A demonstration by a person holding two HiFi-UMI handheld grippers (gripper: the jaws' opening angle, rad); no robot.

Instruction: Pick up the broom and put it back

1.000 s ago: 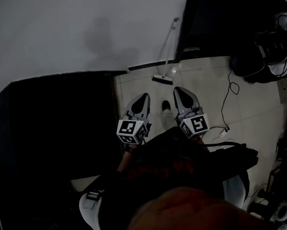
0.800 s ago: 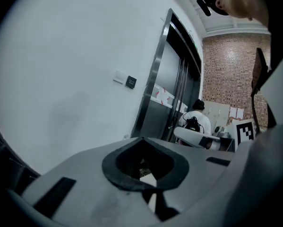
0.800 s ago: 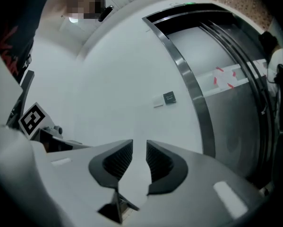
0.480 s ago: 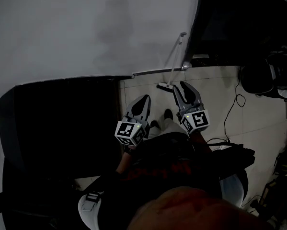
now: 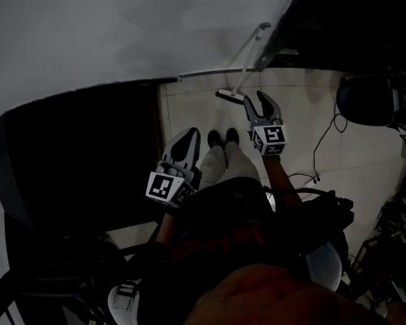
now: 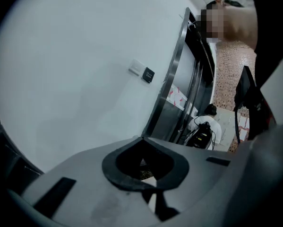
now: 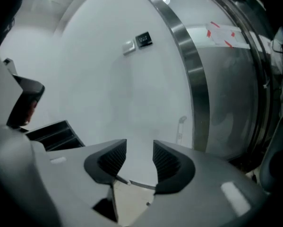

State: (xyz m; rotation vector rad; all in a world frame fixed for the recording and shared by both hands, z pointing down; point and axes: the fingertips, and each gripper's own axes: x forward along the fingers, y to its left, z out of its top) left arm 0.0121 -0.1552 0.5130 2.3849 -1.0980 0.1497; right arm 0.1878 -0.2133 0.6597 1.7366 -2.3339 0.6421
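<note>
Clearly reaching: the right hand-held gripper (image 5: 255,97), jaws opening and empty, hovers by the broom (image 5: 249,59) leaning against the wall (image 5: 121,26); next, clamp its handle. Left hand-held gripper (image 5: 186,139): closed, empty.

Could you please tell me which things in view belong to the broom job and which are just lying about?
Job: broom leaning on the wall; right gripper, jaws opening, nothing between them; left gripper, jaws together.
Lying about: black cable on the floor; dark bundle beside it.
</note>
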